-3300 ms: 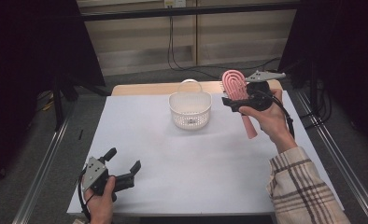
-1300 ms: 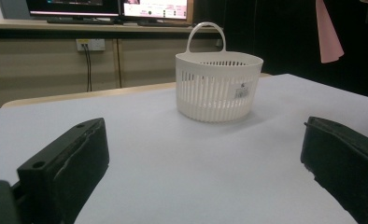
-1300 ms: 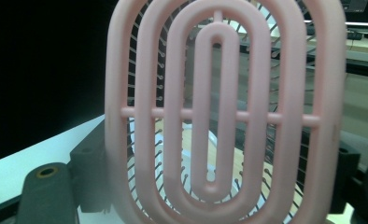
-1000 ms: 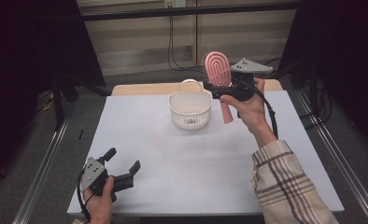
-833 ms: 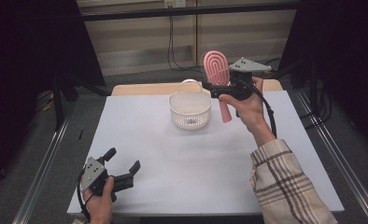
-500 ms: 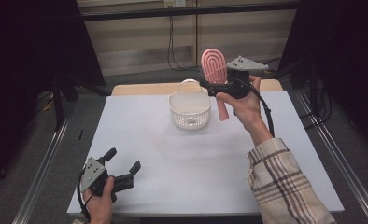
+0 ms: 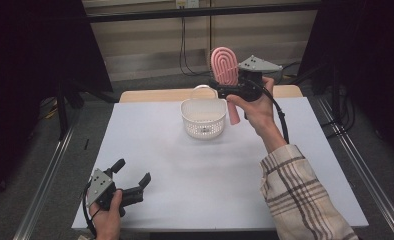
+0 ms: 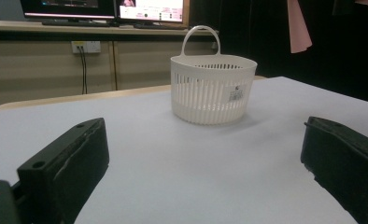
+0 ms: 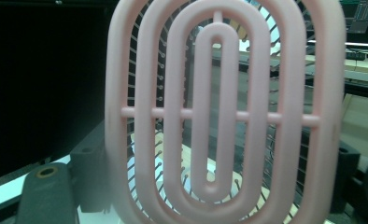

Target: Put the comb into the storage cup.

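A: What sits nearest the person?

B: The left gripper (image 7: 134, 180), low over the near left corner of the white table (image 7: 210, 190). Its jaws stand wide apart with nothing between them; in the left gripper view only bare tabletop lies between the two black jaws.

A: And past that?

B: Toward the middle of the far half stands the white slatted basket (image 7: 203, 118), upright, its handle raised (a small label shows on its wall in the left gripper view (image 8: 213, 89)). It is well apart from the left gripper.

A: Where is the pink brush?

B: The pink hairbrush (image 7: 224, 67) is up in the air, just right of the basket and above its rim, head upward and handle hanging down. The right gripper (image 7: 226, 90) is clamped on it where the head meets the handle. In the right gripper view the head's oval ribs (image 9: 219, 112) stand right before the camera, bristles pointing away.

A: Touching the basket?

B: From above, the handle's lower end looks just beside the rim; I cannot tell whether it touches.
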{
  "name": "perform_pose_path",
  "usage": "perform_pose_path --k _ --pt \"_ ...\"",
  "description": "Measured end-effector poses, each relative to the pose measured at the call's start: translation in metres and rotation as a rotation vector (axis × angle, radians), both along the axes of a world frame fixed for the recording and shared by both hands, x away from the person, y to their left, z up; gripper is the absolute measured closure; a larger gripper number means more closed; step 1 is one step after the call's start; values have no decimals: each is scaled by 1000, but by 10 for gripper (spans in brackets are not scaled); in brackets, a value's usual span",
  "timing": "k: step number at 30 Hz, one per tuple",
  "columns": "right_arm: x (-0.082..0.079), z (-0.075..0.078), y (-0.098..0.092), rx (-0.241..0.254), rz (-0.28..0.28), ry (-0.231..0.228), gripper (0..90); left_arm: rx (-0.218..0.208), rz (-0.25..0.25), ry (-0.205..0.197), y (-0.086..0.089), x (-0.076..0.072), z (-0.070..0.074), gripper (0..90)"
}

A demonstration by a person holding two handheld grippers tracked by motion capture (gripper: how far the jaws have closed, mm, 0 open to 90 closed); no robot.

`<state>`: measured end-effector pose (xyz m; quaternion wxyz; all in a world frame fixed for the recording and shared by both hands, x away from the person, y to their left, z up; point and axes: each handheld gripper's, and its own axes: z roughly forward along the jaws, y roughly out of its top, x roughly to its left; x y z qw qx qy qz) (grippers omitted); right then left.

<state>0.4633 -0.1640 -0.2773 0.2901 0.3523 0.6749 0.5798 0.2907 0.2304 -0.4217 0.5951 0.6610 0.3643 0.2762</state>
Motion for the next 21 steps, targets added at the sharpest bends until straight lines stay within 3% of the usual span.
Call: perform_pose_path --k 21 --pt "17 -2 16 16 -15 -20 200 -2 -3 -1 1 -1 0 13"
